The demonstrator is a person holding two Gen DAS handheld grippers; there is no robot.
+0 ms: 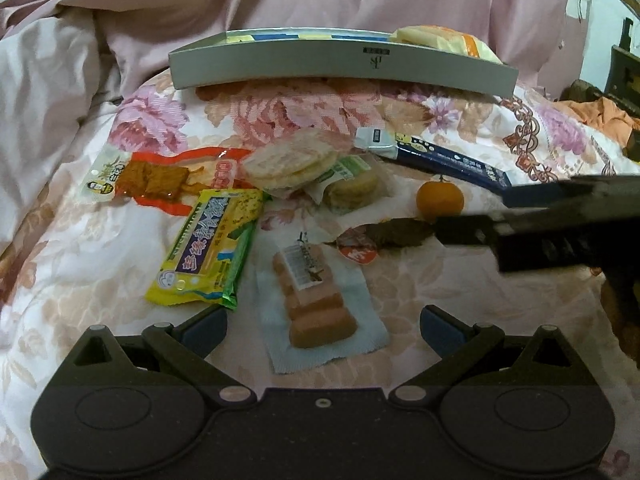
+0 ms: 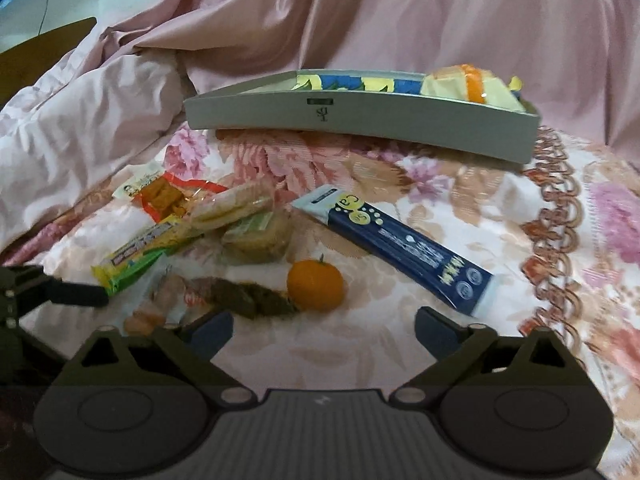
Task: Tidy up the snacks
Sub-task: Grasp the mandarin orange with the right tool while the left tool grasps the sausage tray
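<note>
A: Grippers?
B: Left gripper point(image 1: 323, 322) released, over the sausage pack point(image 1: 320, 312). Right gripper point(image 2: 324, 326) released, empty, near the orange point(image 2: 315, 286).
A: Snacks?
B: Scattered on bed point(image 2: 400, 352); one in tray point(image 2: 360, 120).

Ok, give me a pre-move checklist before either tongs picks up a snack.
1. Left tongs open, nothing between them: ok.
2. Right tongs open and empty: ok.
3. Grey box has room; only one yellow packet shows at its right end: ok.
4. Pink wafer pack lies clear, directly ahead of the left tongs: ok.
5. Mandarin free of neighbours: not ok, the brown leaf snack touches it.
6. Tongs clear of each other: cannot tell.
</note>
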